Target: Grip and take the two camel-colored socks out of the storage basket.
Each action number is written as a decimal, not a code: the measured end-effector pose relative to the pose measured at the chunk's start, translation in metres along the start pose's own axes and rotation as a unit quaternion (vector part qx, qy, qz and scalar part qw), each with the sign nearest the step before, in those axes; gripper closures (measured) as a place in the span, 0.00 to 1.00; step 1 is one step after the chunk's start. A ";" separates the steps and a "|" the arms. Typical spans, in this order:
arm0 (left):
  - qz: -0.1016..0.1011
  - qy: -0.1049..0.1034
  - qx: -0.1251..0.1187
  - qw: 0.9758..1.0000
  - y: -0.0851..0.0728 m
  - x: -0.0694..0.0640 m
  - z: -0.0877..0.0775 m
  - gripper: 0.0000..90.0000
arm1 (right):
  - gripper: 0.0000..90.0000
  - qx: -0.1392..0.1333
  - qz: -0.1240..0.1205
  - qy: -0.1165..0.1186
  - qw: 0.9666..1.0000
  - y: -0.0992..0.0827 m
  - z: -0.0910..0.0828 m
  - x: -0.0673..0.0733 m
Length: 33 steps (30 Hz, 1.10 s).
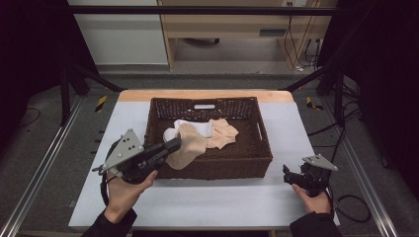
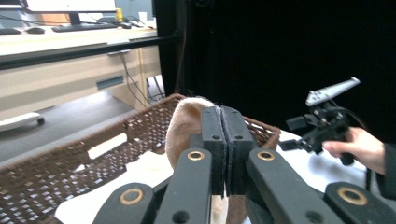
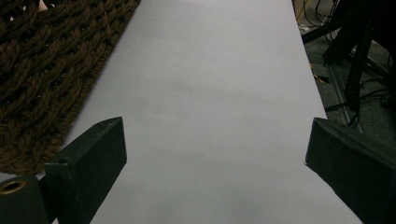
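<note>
Your left gripper sits at the near left corner of the brown wicker basket, its jaws pressed tight together on the edge of a beige sock. In the left gripper view the two black pads meet with no gap between them, and the beige sock bulges up behind and to the left of them, with a strip of it hanging below the pinch. The sock lies draped over the basket's near left wall, partly inside and partly lifted by your grip. Behind it in the basket rest a white sock, toward the far left, and a second beige sock, toward the middle; the three overlap one another. Your right gripper rests at the near right of the white table cover, well apart from the basket's right wall. Its jaws stand wide, with only bare cover between them and nothing touched; the basket's woven side shows at the left of the right gripper view. The basket stands in the middle of the table, its far wall bearing a slotted handle.
</note>
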<state>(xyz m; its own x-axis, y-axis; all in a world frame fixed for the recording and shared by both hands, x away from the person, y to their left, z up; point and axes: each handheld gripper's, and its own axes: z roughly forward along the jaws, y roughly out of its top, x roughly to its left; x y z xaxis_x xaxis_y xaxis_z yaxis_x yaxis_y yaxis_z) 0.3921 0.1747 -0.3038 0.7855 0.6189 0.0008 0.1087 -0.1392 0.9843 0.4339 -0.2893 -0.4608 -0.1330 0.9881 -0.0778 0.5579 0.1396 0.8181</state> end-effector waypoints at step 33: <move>-0.028 -0.039 0.192 0.980 -0.129 -0.019 0.041 0.97 | 0.06 0.006 -0.004 0.006 1.000 -0.001 0.003 0.002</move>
<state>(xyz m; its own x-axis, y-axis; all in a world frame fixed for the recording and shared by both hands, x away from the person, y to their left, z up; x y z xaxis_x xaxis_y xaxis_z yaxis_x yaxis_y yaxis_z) 0.3884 0.1494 -0.4382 0.8146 0.5744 -0.0806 0.3628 -0.3960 0.8435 0.4351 -0.2872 -0.4632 -0.1478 0.9859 -0.0778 0.5661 0.1489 0.8108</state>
